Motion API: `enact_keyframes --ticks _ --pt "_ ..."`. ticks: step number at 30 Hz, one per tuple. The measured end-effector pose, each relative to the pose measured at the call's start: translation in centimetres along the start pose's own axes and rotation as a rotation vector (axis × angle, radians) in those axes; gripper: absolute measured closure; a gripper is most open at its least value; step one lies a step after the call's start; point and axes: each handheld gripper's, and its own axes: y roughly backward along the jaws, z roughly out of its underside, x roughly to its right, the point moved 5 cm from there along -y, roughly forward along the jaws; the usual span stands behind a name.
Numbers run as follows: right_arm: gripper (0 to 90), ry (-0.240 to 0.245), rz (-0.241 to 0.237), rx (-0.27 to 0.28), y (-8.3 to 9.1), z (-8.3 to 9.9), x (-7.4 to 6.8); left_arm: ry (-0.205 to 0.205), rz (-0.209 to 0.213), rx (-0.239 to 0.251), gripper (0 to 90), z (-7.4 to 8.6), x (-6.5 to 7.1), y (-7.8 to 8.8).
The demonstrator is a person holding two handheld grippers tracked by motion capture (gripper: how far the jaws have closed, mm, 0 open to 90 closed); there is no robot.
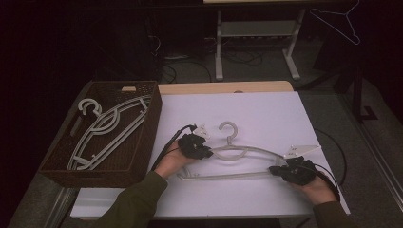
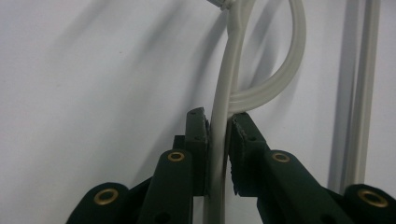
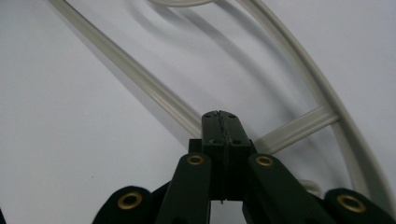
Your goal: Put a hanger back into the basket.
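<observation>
Two grippers are on one pale plastic hanger point(image 1: 247, 154) that lies flat on the white table top point(image 1: 266, 118), roughly centre-right, hook pointing away from me.

Left gripper point(image 1: 205, 153): I see it at the hanger's left shoulder arm, just left of the hook's base. In the left gripper view its jaws sit on either side of the hanger's flat strip point(image 2: 218, 140), pads pressed against it, so I log it as clamped on the hanger. The curved loop of the hook point(image 2: 285, 70) rises beyond the fingertips.

Right gripper point(image 1: 274, 169): at the hanger's right end, where the shoulder arm meets the lower bar. In the right gripper view the jaws point(image 3: 220, 126) are pressed fully together, pads meeting along a thin seam. The lower bar point(image 3: 130, 70) runs up to the tips from the left and a short cross strut point(image 3: 299, 128) leaves to the right. Whether any plastic is pinched between the pads I cannot tell from this angle; the tips hide the junction. I log it as closed, grip unconfirmed.

Other items: a dark woven basket point(image 1: 147, 137) at the table's left edge, holding several more pale hangers point(image 1: 109, 128) stacked loosely. Olive sleeve point(image 1: 138, 199) visible on the left forearm. Lighting is dim beyond the table.
</observation>
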Motion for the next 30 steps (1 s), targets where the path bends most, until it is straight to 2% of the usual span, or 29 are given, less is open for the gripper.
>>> enact_keyframes --ticks 3,7,9,10,11,14,17,21,22,26,27,30 --pt "82.4 0.002 -0.002 0.009 0.0 -0.2 -0.3 0.019 -0.011 0.019 81.9 -0.2 -0.1 0.5" --pt "70.8 0.0 -0.014 0.058 0.4 -0.7 -0.4 0.037 -0.015 0.038 82.1 -0.3 -0.1 1.3" --pt "62.1 0.007 -0.007 0.092 0.6 -1.0 -0.4 0.045 -0.027 0.042 82.2 -0.3 -0.1 1.7" --pt "57.6 -0.005 -0.008 0.099 0.8 -1.2 -0.6 0.051 -0.035 0.04 82.2 -0.3 -0.2 2.0" --pt "51.1 0.008 0.002 0.117 0.8 -1.4 -0.5 0.059 -0.042 0.043 82.2 -0.3 -0.2 2.2" --pt "37.4 -0.003 0.002 0.143 0.8 -1.8 -0.5 0.098 -0.072 0.06 82.3 -0.3 -0.3 3.2" --pt "28.3 -0.005 -0.003 0.159 0.8 -2.2 -0.5 0.111 -0.089 0.076 82.3 -0.4 -0.4 4.3" --pt "17.2 -0.006 -0.004 0.196 0.8 -2.8 -0.4 0.155 -0.121 0.102 82.3 -0.6 -0.6 5.9" --pt "14.7 -0.019 -0.007 0.198 0.7 -3.0 -0.5 0.16 -0.128 0.11 82.3 -0.6 -0.7 6.3" --pt "9.4 -0.008 0.016 0.222 0.5 -3.5 -0.5 0.193 -0.161 0.136 82.3 -1.1 -0.9 8.2" --pt "8.5 0.003 0.022 0.228 0.5 -3.6 -0.4 0.194 -0.17 0.132 82.3 -1.2 -1.0 8.8" --pt "6.7 -0.013 0.039 0.251 0.8 -4.0 -0.3 0.202 -0.196 0.14 82.4 -1.5 -1.2 10.5"
